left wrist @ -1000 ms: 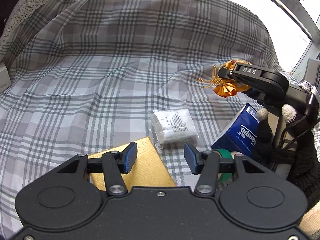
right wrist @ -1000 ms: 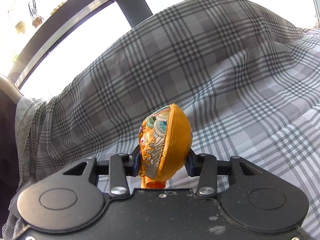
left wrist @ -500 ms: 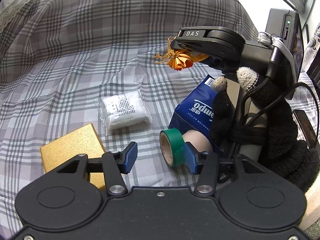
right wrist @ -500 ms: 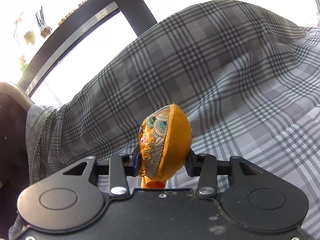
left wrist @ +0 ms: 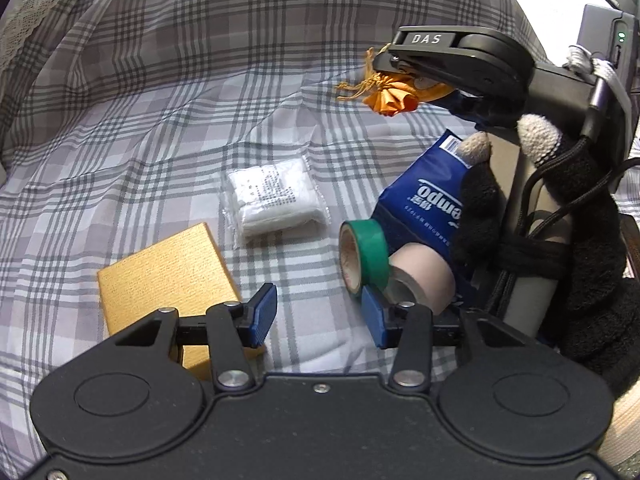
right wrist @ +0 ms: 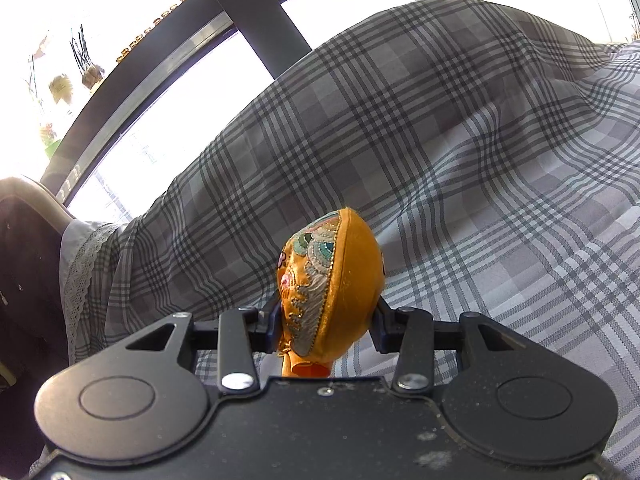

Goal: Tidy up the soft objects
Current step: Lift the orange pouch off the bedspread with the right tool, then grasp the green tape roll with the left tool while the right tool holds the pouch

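My right gripper (right wrist: 325, 322) is shut on an orange embroidered pouch (right wrist: 332, 288), held above the plaid bedsheet. The left wrist view shows that same pouch (left wrist: 390, 96) with its tassel hanging from the right gripper (left wrist: 404, 66), which a gloved hand (left wrist: 560, 216) holds. My left gripper (left wrist: 318, 316) hovers low over the sheet, its jaws closing with only cloth between the blue pads. Just beyond its right fingertip stand a green tape roll (left wrist: 366, 254) and a beige tape roll (left wrist: 420, 280). A white wrapped packet (left wrist: 276, 200) and a blue tissue pack (left wrist: 420, 200) lie further off.
A gold box (left wrist: 164, 280) lies on the plaid sheet (left wrist: 160, 128) by my left finger. The sheet rises into a mound (right wrist: 400, 100) at the back, with a window frame (right wrist: 256, 4) behind. A lace-edged pillow (left wrist: 32, 8) sits at far left.
The left gripper swung right, bringing the tape rolls and tissue pack closer, and its jaws narrowed a little. The right gripper tilted slightly, still holding the pouch.
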`<state>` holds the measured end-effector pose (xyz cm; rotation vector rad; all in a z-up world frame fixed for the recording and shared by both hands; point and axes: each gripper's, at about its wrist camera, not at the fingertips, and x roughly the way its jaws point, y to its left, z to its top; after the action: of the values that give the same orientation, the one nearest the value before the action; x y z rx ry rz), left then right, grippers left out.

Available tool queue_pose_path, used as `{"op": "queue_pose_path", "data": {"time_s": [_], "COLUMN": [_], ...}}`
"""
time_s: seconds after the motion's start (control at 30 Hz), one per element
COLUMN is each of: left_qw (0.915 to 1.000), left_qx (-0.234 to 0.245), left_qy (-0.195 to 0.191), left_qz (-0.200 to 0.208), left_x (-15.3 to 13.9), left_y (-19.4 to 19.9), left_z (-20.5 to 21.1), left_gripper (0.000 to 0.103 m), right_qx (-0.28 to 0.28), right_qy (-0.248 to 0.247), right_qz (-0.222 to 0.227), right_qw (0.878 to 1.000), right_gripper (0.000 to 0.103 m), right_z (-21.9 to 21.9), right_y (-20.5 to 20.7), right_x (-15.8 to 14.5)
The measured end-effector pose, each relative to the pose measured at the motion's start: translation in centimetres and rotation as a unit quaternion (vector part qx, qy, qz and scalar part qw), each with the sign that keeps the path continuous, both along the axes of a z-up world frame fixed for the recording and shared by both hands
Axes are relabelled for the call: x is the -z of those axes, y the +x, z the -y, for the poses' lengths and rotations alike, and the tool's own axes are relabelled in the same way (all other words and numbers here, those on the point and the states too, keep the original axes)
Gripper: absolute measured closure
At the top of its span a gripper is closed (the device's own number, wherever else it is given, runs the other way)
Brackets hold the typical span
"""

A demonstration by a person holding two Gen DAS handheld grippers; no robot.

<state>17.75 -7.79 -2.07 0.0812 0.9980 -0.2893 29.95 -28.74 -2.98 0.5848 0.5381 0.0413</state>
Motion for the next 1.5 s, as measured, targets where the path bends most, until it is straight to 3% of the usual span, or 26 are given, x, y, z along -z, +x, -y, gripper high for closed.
{"op": "queue_pose_path", "data": {"time_s": [0.27, 0.47, 0.73, 1.0, 1.3, 1.43, 1.5], "left_qw": [0.9999, 0.9978, 0.9987, 0.9987, 0.9979, 0.9976, 0.9976], "left_qx": [-0.007, -0.006, 0.009, -0.006, -0.011, -0.009, -0.013], "left_qy": [-0.012, -0.066, -0.05, -0.049, -0.058, -0.063, -0.065], "left_qz": [0.002, 0.001, -0.005, -0.015, -0.025, -0.029, -0.023], "left_x": [-0.5, -1.8, -0.8, 0.1, 1.2, 1.6, 1.5], "left_y": [0.6, 1.0, 2.1, 3.0, 4.0, 4.3, 4.2], "left_z": [-0.4, 0.0, 1.9, 0.7, 0.7, 0.8, 0.6], "left_gripper": [0.057, 0.057, 0.057, 0.062, 0.071, 0.088, 0.09], "right_qx": [-0.002, -0.002, -0.006, -0.001, -0.006, -0.012, -0.013], "right_qy": [0.003, 0.007, 0.011, 0.026, 0.018, 0.007, 0.002], "right_qz": [0.002, 0.002, 0.004, 0.005, 0.001, 0.001, 0.001], "right_qw": [1.0, 1.0, 1.0, 1.0, 1.0, 1.0, 1.0], "right_gripper": [0.062, 0.062, 0.062, 0.062, 0.062, 0.062, 0.062], "right_z": [0.1, 0.2, 0.3, 0.7, 0.4, 0.1, 0.0], "right_y": [-0.1, 0.0, 0.0, -0.2, -0.1, 0.1, 0.1], "right_x": [0.0, 0.0, 0.0, -0.2, -0.3, -0.4, -0.5]}}
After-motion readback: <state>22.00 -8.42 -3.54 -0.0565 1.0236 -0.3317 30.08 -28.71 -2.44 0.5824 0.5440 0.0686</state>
